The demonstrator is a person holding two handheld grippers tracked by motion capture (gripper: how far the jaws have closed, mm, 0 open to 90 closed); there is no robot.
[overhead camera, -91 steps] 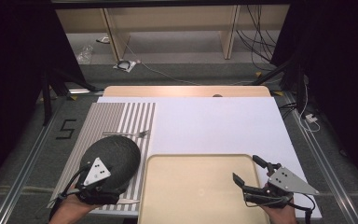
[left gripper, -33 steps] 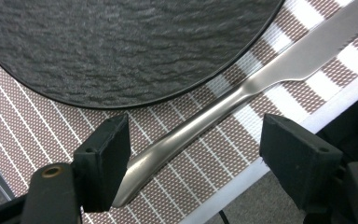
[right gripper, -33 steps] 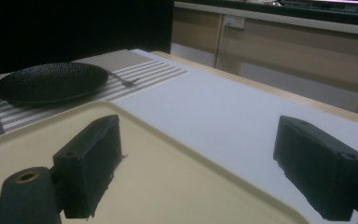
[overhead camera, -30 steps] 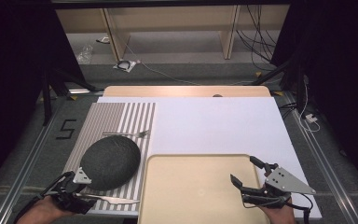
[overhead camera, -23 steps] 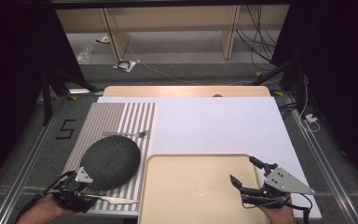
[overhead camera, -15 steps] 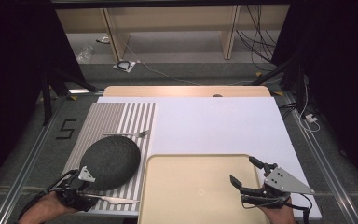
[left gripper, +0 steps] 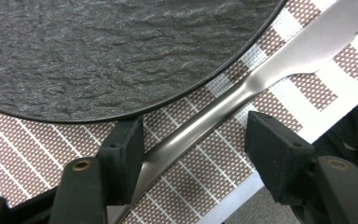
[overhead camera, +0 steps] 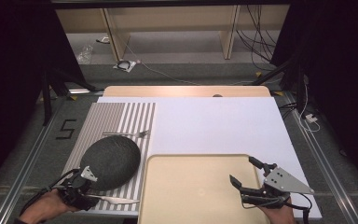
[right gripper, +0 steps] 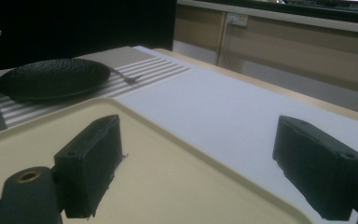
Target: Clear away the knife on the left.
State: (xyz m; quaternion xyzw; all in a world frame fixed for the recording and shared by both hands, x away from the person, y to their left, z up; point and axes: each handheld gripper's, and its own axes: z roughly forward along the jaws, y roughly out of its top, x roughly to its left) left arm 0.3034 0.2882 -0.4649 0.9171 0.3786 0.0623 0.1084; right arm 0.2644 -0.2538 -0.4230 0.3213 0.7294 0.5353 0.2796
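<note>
Both jaws of my left gripper point(left gripper: 193, 142) have just been closing around the knife point(left gripper: 223, 105) handle on the striped mat point(left gripper: 200, 186), beside the plate point(left gripper: 112, 51); one pad touches. My right gripper point(overhead camera: 244, 175) hangs wide over the tray point(overhead camera: 186, 186).

Plate point(overhead camera: 110, 161): dark charcoal grey, rough slate-like ripple texture. Knife point(left gripper: 242, 91): plain polished silver. Fork point(overhead camera: 129, 134): silver. Placemat point(overhead camera: 121, 122): brown-grey woven ground with white stripes. Tray point(overhead camera: 200, 186): uniform pale cream-yellow. Sheet point(overhead camera: 219, 125): plain white. Counter point(overhead camera: 186, 91): light wood tone. Left tongs point(left gripper: 193, 144) and right tongs point(right gripper: 198, 165): matt black.
</note>
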